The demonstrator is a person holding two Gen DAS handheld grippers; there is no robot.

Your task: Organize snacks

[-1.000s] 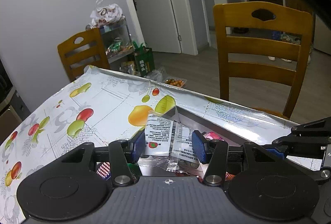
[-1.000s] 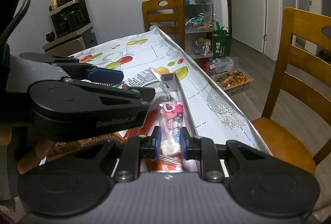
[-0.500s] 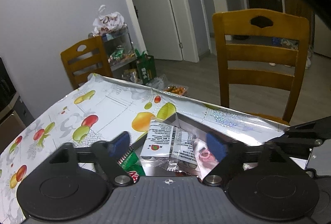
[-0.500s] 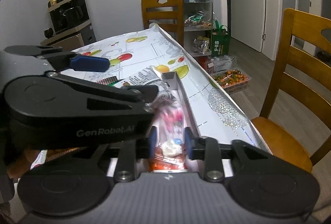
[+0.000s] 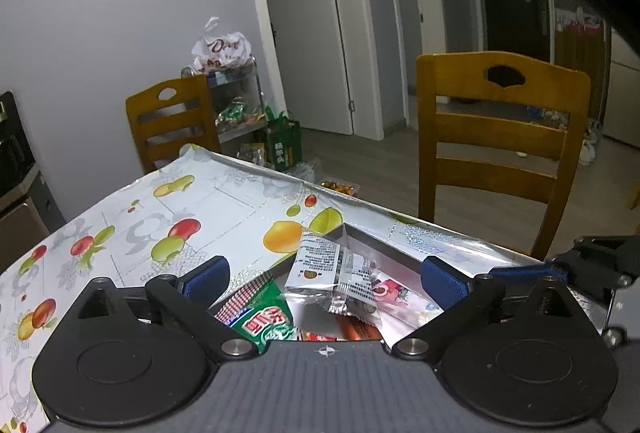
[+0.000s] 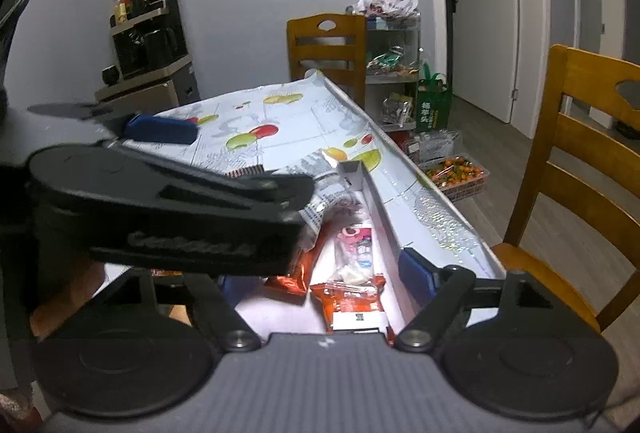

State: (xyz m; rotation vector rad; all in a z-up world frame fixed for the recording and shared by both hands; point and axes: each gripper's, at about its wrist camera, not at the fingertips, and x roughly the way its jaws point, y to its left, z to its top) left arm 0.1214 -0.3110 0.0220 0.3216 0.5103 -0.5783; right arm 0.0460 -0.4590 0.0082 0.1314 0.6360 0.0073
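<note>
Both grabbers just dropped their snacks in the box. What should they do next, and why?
Probably lift away to fetch more. The left gripper and right gripper have just been opening; the white packet and pink packet lie loose in the box, touching no fingers.

Dim, cool indoor light fills both views, with dark vignetted corners and fisheye bending of the white door frames [image 5: 256, 13]. The shiny fruit-patterned tablecloth [image 5: 224, 201] glints faintly. The black left gripper body [image 6: 192, 209] smears with motion blur.
</note>
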